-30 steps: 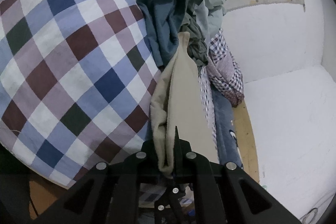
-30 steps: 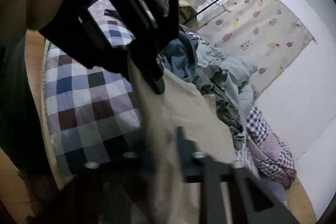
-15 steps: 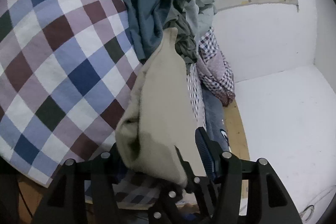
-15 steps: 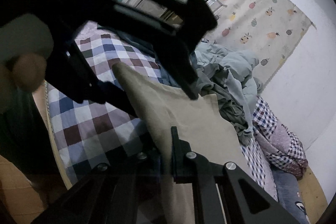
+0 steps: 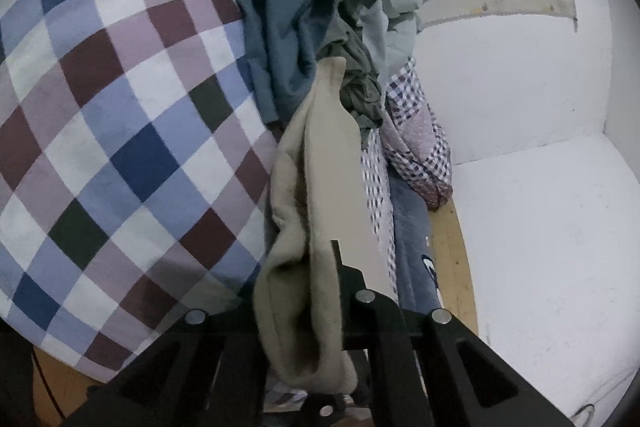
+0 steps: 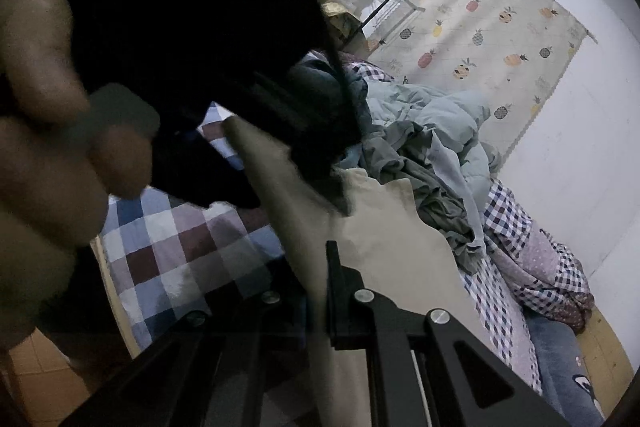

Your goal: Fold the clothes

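Left wrist view: the left gripper [image 5: 326, 267] is pinching a bunched fold of the beige garment [image 5: 332, 171], its jaws pressed together on the cloth. Only the right finger is showing as a thin black blade; the cloth is draping over where the left one would be and spilling down over the gripper's body. Ahead of the jaws the garment is running away in a long strip, ending at a pile of dark teal and grey-green clothes [image 5: 288, 27]. To the left of the jaws a checked blanket [image 5: 120, 131] in blue, maroon and white is filling most of the view. To the right of the jaws a small-checked quilt [image 5: 416, 147] and a blue cloth [image 5: 412, 251] are lying along a strip of wooden floor [image 5: 452, 247], with the white wall [image 5: 540, 187] beyond.

Right wrist view: the right gripper [image 6: 320, 267] is clamping the same beige garment [image 6: 380, 227], jaws closed on an edge of it; the cloth is hiding the left finger here too. The garment is spreading ahead and to the right of the jaws as a flat sheet. Up and to the left of the jaws, the other gripper is looming as a blurred black mass, biting the garment's far edge, with the person's hand [image 6: 48, 131] wrapped round its handle. Below that hand the checked blanket [image 6: 180, 247] is showing. Ahead of the jaws the rumpled clothes [image 6: 424, 155] are heaped, and behind them a pineapple-print cloth [image 6: 488, 27] is hanging on the wall.
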Demonstrator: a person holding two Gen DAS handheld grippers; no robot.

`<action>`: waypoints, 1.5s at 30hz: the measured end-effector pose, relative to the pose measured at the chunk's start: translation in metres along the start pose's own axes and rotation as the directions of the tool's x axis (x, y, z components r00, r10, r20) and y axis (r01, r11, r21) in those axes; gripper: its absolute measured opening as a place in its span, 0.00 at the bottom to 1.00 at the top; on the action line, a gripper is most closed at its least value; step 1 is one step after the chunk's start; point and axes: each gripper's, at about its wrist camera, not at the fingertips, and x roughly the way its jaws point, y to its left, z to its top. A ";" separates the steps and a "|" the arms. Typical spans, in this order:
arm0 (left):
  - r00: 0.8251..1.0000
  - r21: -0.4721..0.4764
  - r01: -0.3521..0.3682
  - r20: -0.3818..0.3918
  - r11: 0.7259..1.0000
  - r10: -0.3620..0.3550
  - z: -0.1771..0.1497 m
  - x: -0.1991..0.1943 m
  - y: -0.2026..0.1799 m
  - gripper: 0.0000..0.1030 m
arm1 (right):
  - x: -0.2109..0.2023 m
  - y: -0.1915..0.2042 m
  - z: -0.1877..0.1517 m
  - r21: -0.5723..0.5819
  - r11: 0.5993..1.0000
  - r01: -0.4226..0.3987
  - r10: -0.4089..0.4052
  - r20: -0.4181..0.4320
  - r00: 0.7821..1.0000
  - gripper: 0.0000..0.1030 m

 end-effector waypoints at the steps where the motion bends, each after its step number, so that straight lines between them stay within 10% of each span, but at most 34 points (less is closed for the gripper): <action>1: 1.000 0.008 0.003 0.000 1.000 -0.003 0.000 -0.001 -0.003 0.05 | -0.002 0.000 -0.002 -0.005 1.000 0.014 -0.014 -0.001 1.000 0.06; 4: 1.000 0.025 0.026 0.004 0.999 -0.026 0.003 -0.005 -0.014 0.04 | -0.006 -0.001 -0.010 -0.020 0.998 0.057 -0.057 -0.004 0.998 0.08; 8: 0.999 0.038 0.041 -0.002 0.998 -0.041 0.006 -0.008 -0.025 0.04 | -0.013 -0.003 -0.020 -0.040 0.993 0.114 -0.115 -0.008 0.993 0.45; 16: 0.997 0.083 0.080 -0.002 0.993 -0.080 0.013 -0.015 -0.058 0.04 | -0.012 -0.024 -0.049 -0.039 0.968 0.249 -0.252 -0.070 0.965 0.55; 30: 0.995 0.137 0.103 -0.001 0.985 -0.103 0.025 -0.019 -0.108 0.04 | -0.021 -0.129 -0.186 -0.022 0.887 0.461 -0.428 -0.408 0.806 0.58; 45: 0.998 0.134 0.069 0.002 0.989 -0.070 0.032 -0.012 -0.113 0.04 | -0.072 -0.162 -0.272 -0.174 0.855 0.489 -0.504 -0.503 0.702 0.58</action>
